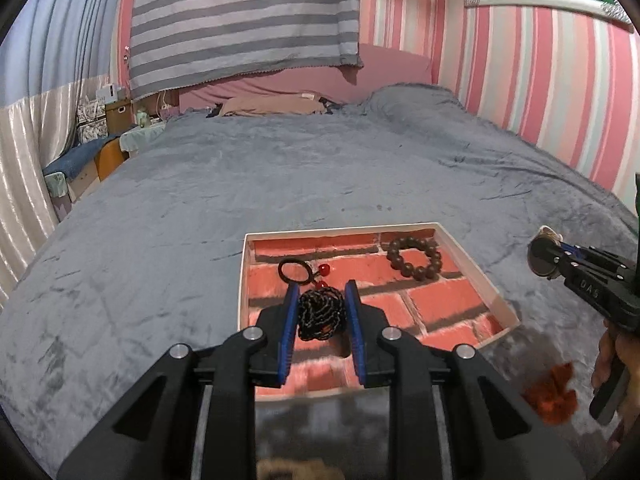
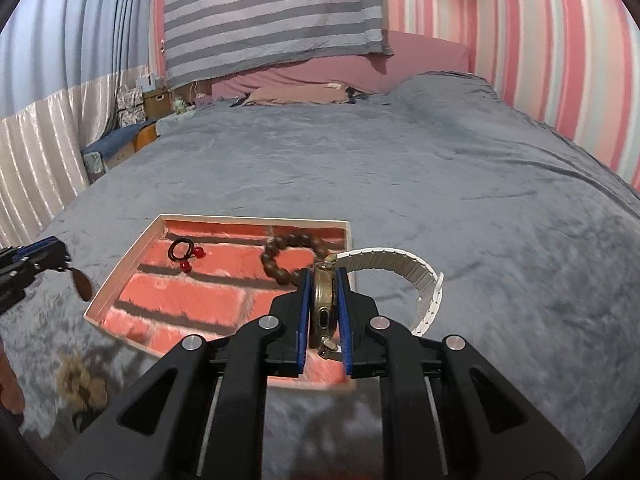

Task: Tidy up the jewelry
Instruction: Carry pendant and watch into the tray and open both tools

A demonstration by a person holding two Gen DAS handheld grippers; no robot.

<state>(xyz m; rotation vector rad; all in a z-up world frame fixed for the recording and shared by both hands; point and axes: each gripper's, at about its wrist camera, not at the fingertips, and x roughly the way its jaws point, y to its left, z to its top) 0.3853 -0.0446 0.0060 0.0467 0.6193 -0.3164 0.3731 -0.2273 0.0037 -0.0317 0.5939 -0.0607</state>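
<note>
Left tool (image 1: 321, 295) clamped on bunched dark bead necklace (image 1: 320, 314), held above tray (image 1: 476, 268) near bed's front edge. Brown bead bracelet (image 1: 415, 258) lay in tray's far right corner. Right tool (image 2: 323, 280) clamped on brass pocket watch (image 2: 323, 304) over tray's right edge.

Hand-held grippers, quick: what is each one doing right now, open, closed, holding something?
Left hand-held gripper: closed on a dark bead string.
Right hand-held gripper: closed on a brass pocket watch.

Both wrist views low, near, sharing tray (image 1: 472, 258).
</note>
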